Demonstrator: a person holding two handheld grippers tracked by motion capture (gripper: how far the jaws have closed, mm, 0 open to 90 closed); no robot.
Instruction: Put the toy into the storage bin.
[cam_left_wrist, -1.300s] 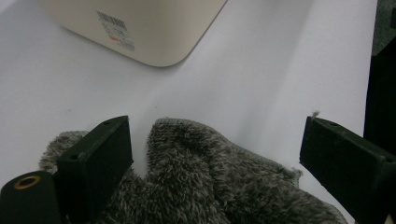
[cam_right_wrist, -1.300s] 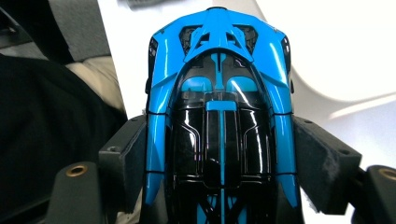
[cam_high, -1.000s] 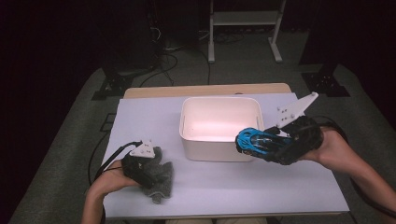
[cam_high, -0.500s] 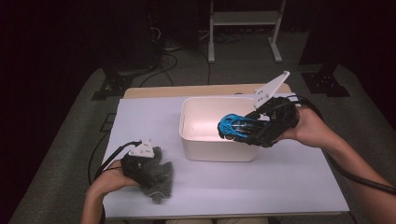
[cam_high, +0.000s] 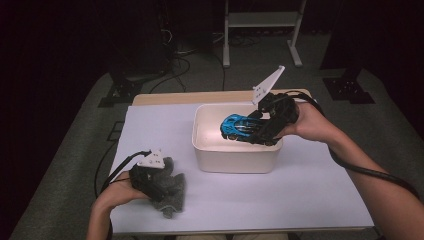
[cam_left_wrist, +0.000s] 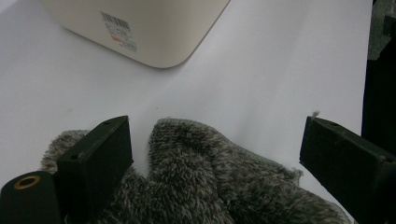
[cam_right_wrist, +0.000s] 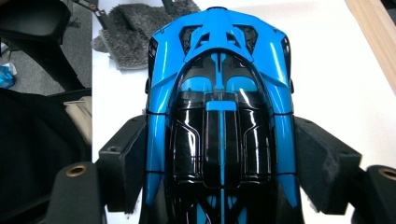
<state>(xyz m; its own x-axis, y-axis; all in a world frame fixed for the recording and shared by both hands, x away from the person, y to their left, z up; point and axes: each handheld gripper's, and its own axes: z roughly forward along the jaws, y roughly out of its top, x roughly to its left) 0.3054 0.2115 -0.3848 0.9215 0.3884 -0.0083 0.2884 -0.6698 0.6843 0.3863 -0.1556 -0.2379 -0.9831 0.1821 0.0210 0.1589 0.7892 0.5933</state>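
Observation:
A blue and black toy car hangs over the open white bin at the table's middle, nose to the left. My right gripper is shut on its sides; in the right gripper view the car sits between both pads. Near the front left, my left gripper stands open over a grey fuzzy cloth. In the left gripper view its jaws stand wide apart on either side of the cloth, with the bin's corner beyond.
A white sheet covers the table, and a wooden strip shows along its far edge. Behind the table a metal stand and cables lie on the dark floor. Cables trail from both grippers.
My right gripper has carried the car from the bin's front right corner up and back over the bin's opening. The left gripper and the cloth have stayed put.

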